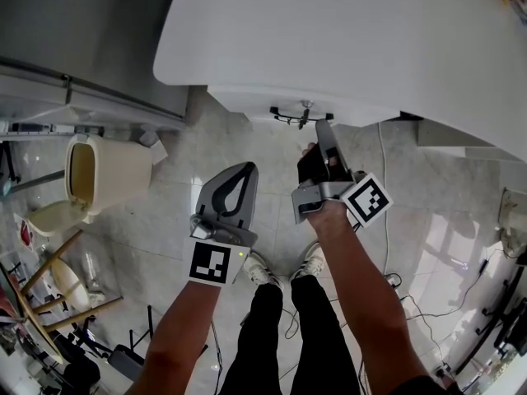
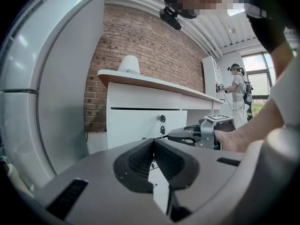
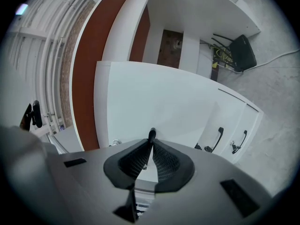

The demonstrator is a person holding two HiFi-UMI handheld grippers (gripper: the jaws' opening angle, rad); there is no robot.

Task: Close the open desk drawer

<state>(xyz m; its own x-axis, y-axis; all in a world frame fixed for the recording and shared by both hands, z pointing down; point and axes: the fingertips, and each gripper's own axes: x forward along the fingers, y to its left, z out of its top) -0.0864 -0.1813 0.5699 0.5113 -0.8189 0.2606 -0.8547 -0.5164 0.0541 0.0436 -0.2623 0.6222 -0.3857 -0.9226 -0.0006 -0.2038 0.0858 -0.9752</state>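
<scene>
Drawer (image 1: pixel 247 105): white front showing just under the tabletop's (image 1: pixel 329 31) near edge.
Handle (image 1: pixel 290 119): black, on the drawer front.
Right tongs (image 1: pixel 323 128): pressed together, tip at the handle.
Left tongs (image 1: pixel 247 168): pressed together, empty, back from the tabletop.

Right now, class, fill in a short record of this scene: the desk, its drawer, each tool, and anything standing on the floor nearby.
Desk: white top, seen from above
Drawer: white drawer front with a black handle; how far open cannot be told
Right side: right tool, jaws together, tip at the handle
Left side: left tool, jaws together, nothing in them, held back from the desk
Floor: beige bin, off to the person's left
</scene>
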